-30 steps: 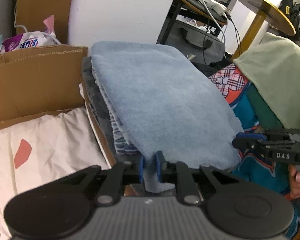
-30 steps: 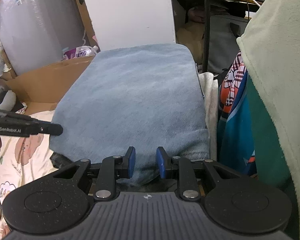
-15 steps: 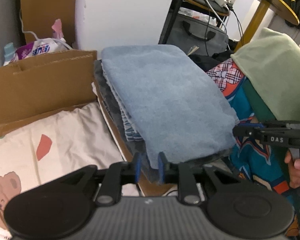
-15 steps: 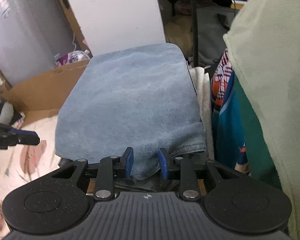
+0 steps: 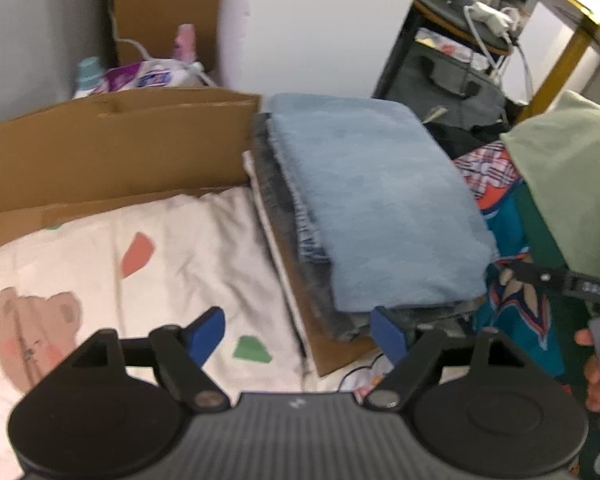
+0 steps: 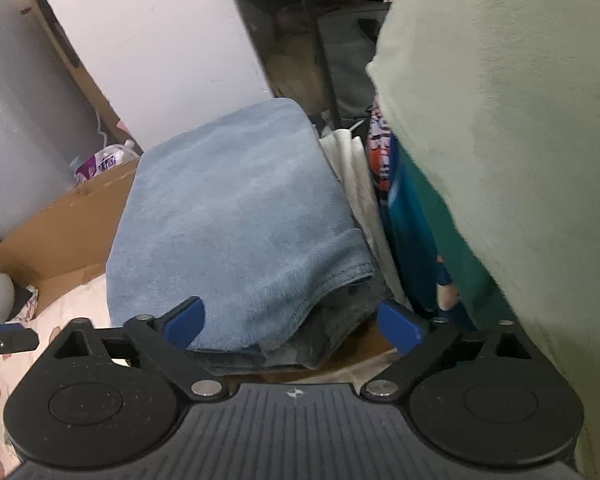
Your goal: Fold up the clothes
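Note:
A folded light blue fleece garment [image 5: 376, 208] lies on top of a stack of folded clothes [image 5: 296, 220]; it also shows in the right wrist view [image 6: 236, 220]. My left gripper [image 5: 298, 334] is open and empty, just in front of the stack's near left corner. My right gripper [image 6: 292, 322] is open and empty, its jaws spread before the near edge of the blue garment. The right gripper also shows at the right edge of the left wrist view [image 5: 560, 280].
A cardboard box wall [image 5: 112, 152] stands left of the stack. A printed white sheet [image 5: 140, 264] covers the surface. A pale green garment [image 6: 508, 120] hangs over teal cloth [image 6: 420, 240] at the right. A white pillar [image 5: 308, 24] and a black table stand behind.
Both grippers have let go of the blue garment, opened wide and drawn back from it. The garment now rests flat on the stack.

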The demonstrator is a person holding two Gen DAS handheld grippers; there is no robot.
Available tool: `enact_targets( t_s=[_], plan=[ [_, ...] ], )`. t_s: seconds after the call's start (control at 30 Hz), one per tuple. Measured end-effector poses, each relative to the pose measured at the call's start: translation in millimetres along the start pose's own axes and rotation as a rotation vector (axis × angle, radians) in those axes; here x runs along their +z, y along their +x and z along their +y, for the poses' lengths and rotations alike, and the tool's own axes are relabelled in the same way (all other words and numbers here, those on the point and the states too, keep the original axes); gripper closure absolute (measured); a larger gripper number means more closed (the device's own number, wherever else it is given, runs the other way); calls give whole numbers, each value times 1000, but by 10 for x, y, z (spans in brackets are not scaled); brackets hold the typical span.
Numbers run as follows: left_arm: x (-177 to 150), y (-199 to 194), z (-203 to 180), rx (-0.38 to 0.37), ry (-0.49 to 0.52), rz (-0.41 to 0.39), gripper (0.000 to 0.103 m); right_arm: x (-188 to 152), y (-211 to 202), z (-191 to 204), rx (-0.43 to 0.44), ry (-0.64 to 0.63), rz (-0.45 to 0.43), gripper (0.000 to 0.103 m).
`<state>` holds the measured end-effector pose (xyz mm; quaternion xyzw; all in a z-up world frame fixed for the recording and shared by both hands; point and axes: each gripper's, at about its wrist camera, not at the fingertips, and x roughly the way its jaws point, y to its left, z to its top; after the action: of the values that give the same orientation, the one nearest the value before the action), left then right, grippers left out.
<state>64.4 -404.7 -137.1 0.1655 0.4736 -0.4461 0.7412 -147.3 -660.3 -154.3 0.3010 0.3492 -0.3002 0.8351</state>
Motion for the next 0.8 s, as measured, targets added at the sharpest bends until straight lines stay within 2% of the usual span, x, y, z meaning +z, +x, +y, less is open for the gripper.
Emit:
enact_targets(
  t_s=[0.2,0.37,0.53,0.8],
  plan=[
    [68,-334,63,6,-42,-3,16,57,-207,51,-7,-15,41,1],
    [93,-645,24,22,-61,-13,8,101,-421,203,7,-43,76,1],
    [46,-988,-51,36,-57,-23,5,115,-673,344,30,-46,78,0],
    [-91,-1601,-135,63,-59,-56,1,115,-1051,576,10,-65,97,0]
  ],
)
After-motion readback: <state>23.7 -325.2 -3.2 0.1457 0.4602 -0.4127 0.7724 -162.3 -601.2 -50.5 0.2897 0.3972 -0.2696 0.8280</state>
